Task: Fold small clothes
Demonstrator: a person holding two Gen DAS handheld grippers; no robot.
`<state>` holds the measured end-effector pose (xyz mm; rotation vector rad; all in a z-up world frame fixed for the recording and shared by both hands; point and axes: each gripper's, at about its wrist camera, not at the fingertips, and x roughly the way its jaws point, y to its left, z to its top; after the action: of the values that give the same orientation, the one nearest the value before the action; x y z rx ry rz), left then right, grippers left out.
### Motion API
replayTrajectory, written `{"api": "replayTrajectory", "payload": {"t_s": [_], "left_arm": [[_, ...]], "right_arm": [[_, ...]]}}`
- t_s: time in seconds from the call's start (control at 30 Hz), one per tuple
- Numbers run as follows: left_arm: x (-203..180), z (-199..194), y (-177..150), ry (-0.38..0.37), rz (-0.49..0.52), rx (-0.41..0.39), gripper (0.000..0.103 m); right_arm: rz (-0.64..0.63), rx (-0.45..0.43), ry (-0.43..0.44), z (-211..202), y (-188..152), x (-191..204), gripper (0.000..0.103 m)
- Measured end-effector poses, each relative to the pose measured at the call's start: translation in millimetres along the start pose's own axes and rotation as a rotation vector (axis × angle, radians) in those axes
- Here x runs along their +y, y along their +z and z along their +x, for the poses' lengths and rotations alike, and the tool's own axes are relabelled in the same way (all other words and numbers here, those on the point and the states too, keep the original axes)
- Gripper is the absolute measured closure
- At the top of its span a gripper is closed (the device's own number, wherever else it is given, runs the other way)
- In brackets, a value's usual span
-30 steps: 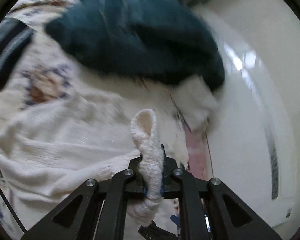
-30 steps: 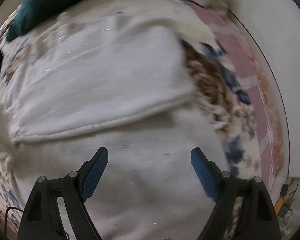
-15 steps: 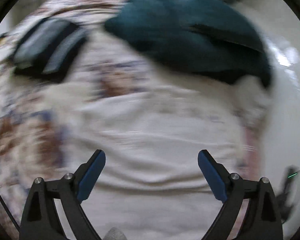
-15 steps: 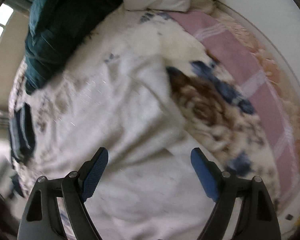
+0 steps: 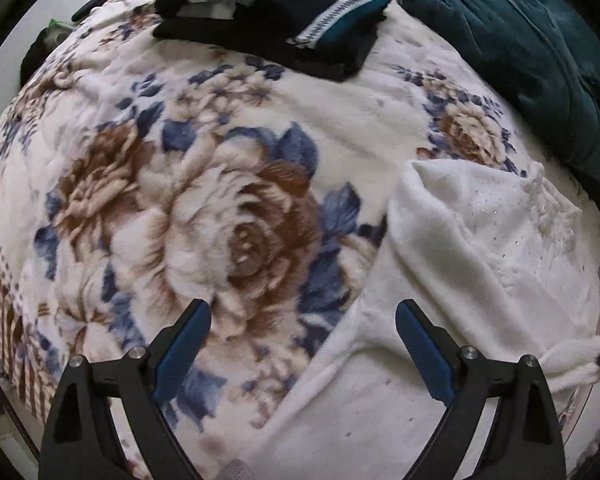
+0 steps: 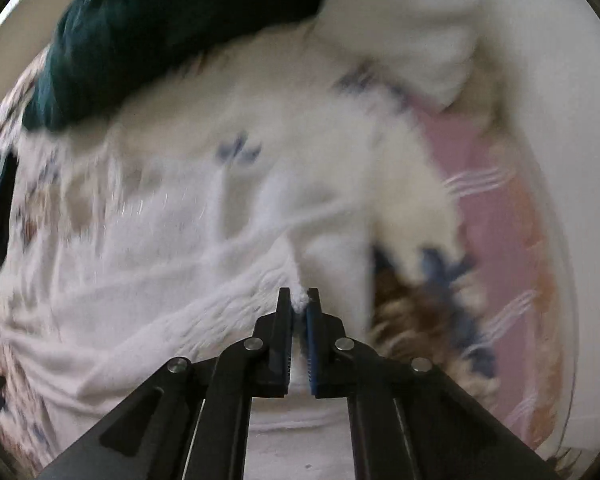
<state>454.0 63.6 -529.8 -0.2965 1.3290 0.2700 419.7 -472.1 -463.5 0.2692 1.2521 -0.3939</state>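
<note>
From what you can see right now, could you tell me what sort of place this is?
Most likely a bedroom: the white knit garment lies on a plush floral blanket covering a bed, with a folded dark striped garment and a teal quilt nearby.

On the blanket (image 5: 236,216), the sweater (image 5: 480,264) lies right, folded clothes (image 5: 276,12) seemingly behind.

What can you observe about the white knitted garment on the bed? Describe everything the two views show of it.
The white knitted garment looks soft and fuzzy, with tiny sparkling flecks and a cable-like ridge near one edge. It lies crumpled and partly folded on the floral blanket, beside the dark teal cover. The right tool is shut on a bunched bit of its edge; the left tool hovers open, not gripping it.
</note>
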Motion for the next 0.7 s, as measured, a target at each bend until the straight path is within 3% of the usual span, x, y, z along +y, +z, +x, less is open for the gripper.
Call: {"api": "replayTrajectory", "payload": {"t_s": [0.07, 0.13, 0.2, 0.27, 0.33, 0.4, 0.5, 0.6, 0.7], "left_arm": [[-8.2, 8.1, 4.5, 0.000, 0.020, 0.001, 0.009], [-18.4, 18.6, 9.6, 0.003, 0.046, 0.008, 0.009], [-27.1, 25.3, 12.6, 0.017, 0.074, 0.023, 0.009], [-34.3, 29.6, 14.4, 0.023, 0.097, 0.038, 0.009], [-41.7, 30.0, 13.4, 0.026, 0.127, 0.036, 0.009], [-52.0, 31.6, 11.4, 0.035, 0.173, 0.039, 0.009], [-64.0, 36.6, 9.4, 0.089, 0.231, 0.047, 0.009], [-67.6, 43.4, 11.4, 0.119, 0.250, 0.057, 0.009], [-67.9, 59.3, 22.0, 0.136, 0.228, 0.076, 0.009]], "right_arm": [[0.080, 0.012, -0.033, 0.6, 4.6, -24.0, 0.097], [0.094, 0.139, -0.041, 26.6, 8.6, -34.2, 0.093], [0.057, 0.222, -0.072, 39.4, 8.9, -31.0, 0.083], [0.026, 0.166, -0.112, 20.2, 9.1, -19.8, 0.065], [0.022, 0.093, -0.079, -4.4, 3.4, -3.2, 0.055], [-0.016, 0.080, 0.037, -21.1, -9.1, 28.4, 0.050], [-0.203, 0.250, 0.196, -5.3, -41.0, 106.0, 0.050], [-0.334, 0.329, 0.236, 23.0, -62.7, 175.5, 0.050], [-0.315, 0.312, 0.241, 49.1, -53.6, 212.9, 0.051]]}}
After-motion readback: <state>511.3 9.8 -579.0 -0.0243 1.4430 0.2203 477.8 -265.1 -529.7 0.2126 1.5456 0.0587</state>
